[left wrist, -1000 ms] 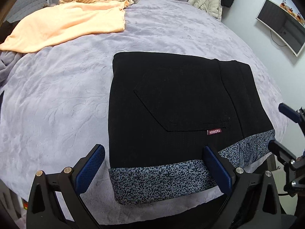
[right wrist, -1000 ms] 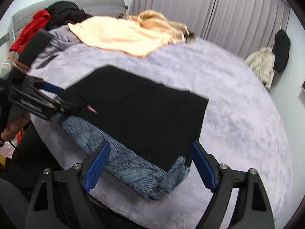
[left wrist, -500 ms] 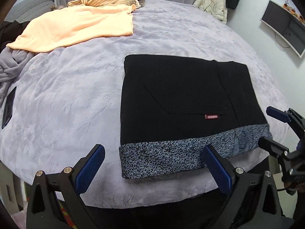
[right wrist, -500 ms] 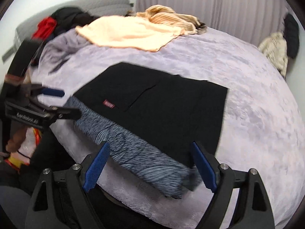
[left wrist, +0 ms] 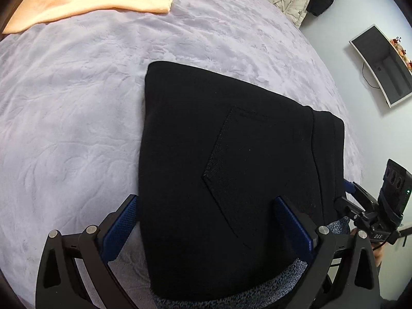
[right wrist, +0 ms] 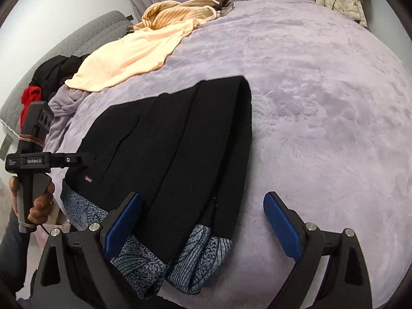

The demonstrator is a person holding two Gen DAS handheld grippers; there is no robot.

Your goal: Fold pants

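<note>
Both grippers, left (left wrist: 206, 229) and right (right wrist: 203, 221), hang over the pants (right wrist: 180, 149) at lower centre, on the bed (right wrist: 322, 103); left fingers wide, right fingers opening, gripping nothing, likely lining up for another fold.

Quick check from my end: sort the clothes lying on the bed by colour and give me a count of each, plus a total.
Black with blue-grey patterned lining: 1, the pants nearest the camera.
Peach: 1, the top spread flat.
Tan striped: 1, the crumpled garment behind the peach one.
Black, at the headboard: 1, the bundle.
Red: 1, the piece beside that bundle.
Total: 5
</note>
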